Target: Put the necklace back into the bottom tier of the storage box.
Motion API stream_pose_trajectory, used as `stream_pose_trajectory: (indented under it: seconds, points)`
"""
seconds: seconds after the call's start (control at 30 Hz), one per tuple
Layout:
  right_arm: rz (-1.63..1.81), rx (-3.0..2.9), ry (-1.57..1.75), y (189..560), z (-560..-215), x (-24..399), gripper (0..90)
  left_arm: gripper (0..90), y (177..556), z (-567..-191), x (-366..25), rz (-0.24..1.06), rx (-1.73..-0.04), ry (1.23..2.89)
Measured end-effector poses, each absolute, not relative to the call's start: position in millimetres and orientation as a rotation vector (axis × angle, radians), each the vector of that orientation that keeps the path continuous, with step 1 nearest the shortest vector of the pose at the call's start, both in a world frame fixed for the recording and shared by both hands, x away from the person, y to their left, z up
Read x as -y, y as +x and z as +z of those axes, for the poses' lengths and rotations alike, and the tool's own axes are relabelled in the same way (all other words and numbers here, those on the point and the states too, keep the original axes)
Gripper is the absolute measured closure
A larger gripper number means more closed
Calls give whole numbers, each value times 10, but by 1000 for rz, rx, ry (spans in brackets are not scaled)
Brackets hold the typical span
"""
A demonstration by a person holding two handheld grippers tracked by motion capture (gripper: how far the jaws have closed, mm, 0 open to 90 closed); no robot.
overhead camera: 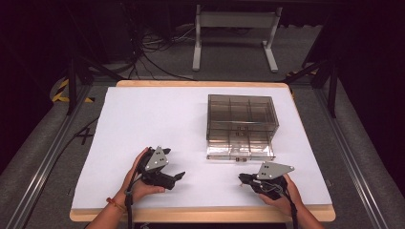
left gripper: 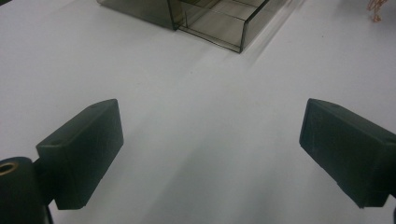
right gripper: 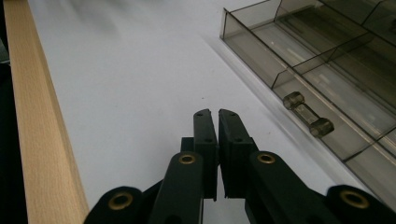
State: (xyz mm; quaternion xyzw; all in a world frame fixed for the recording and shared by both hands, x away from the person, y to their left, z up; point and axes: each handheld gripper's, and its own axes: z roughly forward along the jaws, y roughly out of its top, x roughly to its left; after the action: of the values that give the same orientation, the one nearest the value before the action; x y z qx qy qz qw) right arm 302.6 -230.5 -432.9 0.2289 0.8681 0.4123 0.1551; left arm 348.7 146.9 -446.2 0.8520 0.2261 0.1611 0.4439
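From the high view we see a white counter (overhead camera: 143, 119) with a clear smoky drawer box (overhead camera: 242, 125) standing right of centre, its bottom drawer (overhead camera: 240, 151) pulled part way out toward the person. Both hands rest near the counter's front edge. The left tool (overhead camera: 179, 175) sits left of the box and points right; the right tool (overhead camera: 242, 178) lies just in front of the open drawer and points left. The right one is clearly the nearer of the two to the drawer front.

In the left gripper view we see the left tool (left gripper: 211, 144) with its two black jaws standing wide apart and nothing between them. The drawer box (left gripper: 205, 21) lies ahead and well apart, at the top of the frame.

In the right gripper view we see the right tool (right gripper: 218, 114) with its jaws pressed together, gripping nothing. The open drawer (right gripper: 299, 70) runs along its right side, and the drawer's small clear handle (right gripper: 308, 114) lies just to the right of the jaw tips, its long axis following the drawer front. The handle seems close but untouched, though the slant of this view makes the gap hard to judge.
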Motion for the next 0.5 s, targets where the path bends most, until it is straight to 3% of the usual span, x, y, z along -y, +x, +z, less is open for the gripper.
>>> stream_pose_trajectory:
  seconds: [0.5]
  points:
    - [1229,-2429,645,3009,-4158,2349,873,68,3491,-4476,-1458,398,-556,2119]
